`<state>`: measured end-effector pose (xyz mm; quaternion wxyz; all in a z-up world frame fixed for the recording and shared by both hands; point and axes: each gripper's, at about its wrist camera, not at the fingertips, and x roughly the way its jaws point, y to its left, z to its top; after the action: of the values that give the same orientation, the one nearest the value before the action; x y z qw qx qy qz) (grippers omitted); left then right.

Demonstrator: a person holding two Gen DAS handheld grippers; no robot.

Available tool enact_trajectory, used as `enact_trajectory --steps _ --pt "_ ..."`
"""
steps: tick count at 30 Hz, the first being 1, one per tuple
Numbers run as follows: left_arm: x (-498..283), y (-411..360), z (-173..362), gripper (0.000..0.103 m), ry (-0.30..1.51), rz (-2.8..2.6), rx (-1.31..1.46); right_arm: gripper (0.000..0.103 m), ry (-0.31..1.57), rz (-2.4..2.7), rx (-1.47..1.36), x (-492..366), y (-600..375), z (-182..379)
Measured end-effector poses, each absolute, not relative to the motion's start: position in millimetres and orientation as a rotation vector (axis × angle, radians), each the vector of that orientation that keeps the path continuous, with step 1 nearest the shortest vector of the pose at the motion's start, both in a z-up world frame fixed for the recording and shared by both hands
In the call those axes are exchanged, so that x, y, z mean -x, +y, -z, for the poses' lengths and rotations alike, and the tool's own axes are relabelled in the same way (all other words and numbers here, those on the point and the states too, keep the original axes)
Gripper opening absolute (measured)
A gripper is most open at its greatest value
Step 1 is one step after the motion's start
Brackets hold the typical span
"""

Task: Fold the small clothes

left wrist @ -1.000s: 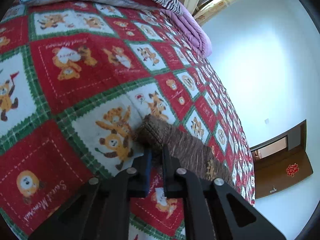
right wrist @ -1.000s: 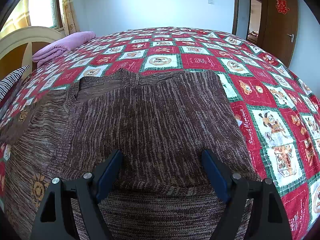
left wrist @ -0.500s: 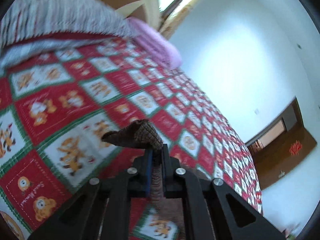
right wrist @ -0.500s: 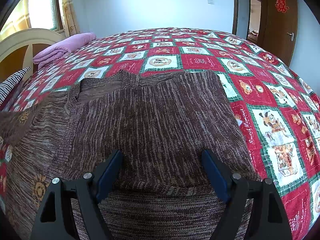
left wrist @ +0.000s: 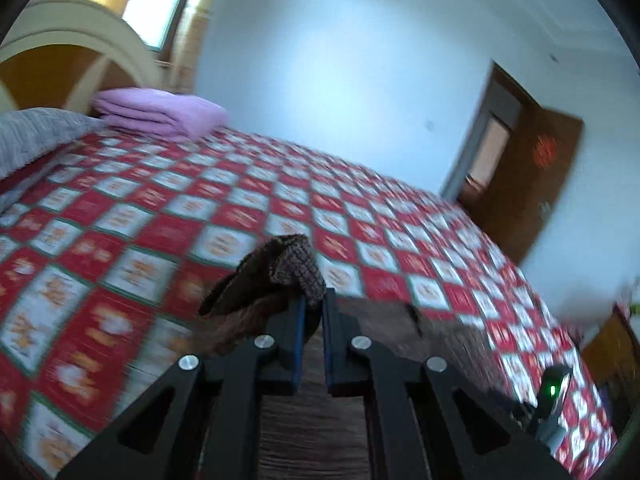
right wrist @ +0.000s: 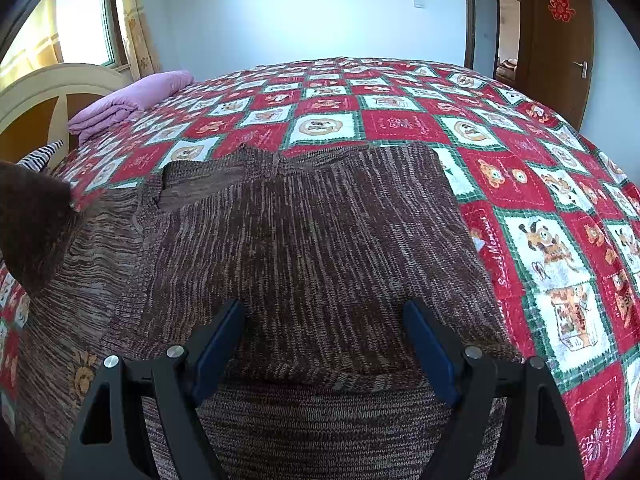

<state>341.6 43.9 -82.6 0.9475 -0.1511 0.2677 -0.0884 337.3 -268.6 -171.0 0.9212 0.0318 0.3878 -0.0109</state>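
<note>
A brown knitted sweater (right wrist: 320,240) lies spread on a red, white and green patterned bedspread (right wrist: 540,200). My left gripper (left wrist: 312,304) is shut on the cuff of the sweater's sleeve (left wrist: 280,272) and holds it lifted above the bed. The raised sleeve shows at the left edge of the right wrist view (right wrist: 32,224). My right gripper (right wrist: 324,336) is open and empty, low over the sweater's lower body, near the hem.
Folded pink bedding (left wrist: 160,112) and a striped grey pillow (left wrist: 28,136) lie by the cream headboard (right wrist: 48,92). A brown door (right wrist: 560,40) stands open at the far right. The bedspread (left wrist: 360,208) stretches beyond the sweater.
My left gripper has lifted the sleeve cuff off the bed and swung it up and toward the sweater's body. The right gripper has not moved.
</note>
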Motion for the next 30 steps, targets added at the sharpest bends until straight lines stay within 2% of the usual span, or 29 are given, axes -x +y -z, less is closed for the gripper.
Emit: enact_trajectory --steps 4,6,8,10,12,14,16,20,23,25,27,30 --pt "-359 -24 122 0.009 0.678 0.214 0.268 0.082 0.785 0.006 -0.099 -336 -274 170" --pt "-363 -51 144 0.018 0.78 0.231 0.248 0.082 0.776 -0.008 -0.131 -334 -278 170" --pt "-358 -68 159 0.019 0.864 0.284 0.229 0.083 0.769 -0.019 -0.156 -333 -280 169" --pt "-344 -76 159 0.023 0.868 0.331 0.184 0.083 0.767 -0.024 -0.165 -333 -281 170" --pt "-328 -72 151 0.035 0.835 0.347 0.131 0.083 0.767 -0.023 -0.164 -333 -281 170" --pt "-319 -55 139 0.06 0.773 0.327 0.1 0.082 0.766 -0.024 -0.165 -333 -282 170" --pt "-319 -22 129 0.073 0.712 0.243 0.092 0.082 0.766 -0.024 -0.165 -333 -281 170" --pt "-345 40 131 0.075 0.671 -0.047 0.004 0.082 0.768 -0.018 -0.153 -333 -280 170" --pt "-367 72 156 0.075 0.804 -0.134 -0.045 0.082 0.764 -0.023 -0.162 -333 -280 170" --pt "-369 74 174 0.075 0.882 -0.105 -0.058 0.082 0.764 -0.025 -0.166 -333 -281 170" --pt "-355 72 175 0.075 0.843 -0.08 -0.051 0.082 0.764 -0.024 -0.164 -333 -281 170" --pt "-342 67 177 0.082 0.864 0.026 -0.013 0.082 0.768 -0.019 -0.156 -334 -280 170"
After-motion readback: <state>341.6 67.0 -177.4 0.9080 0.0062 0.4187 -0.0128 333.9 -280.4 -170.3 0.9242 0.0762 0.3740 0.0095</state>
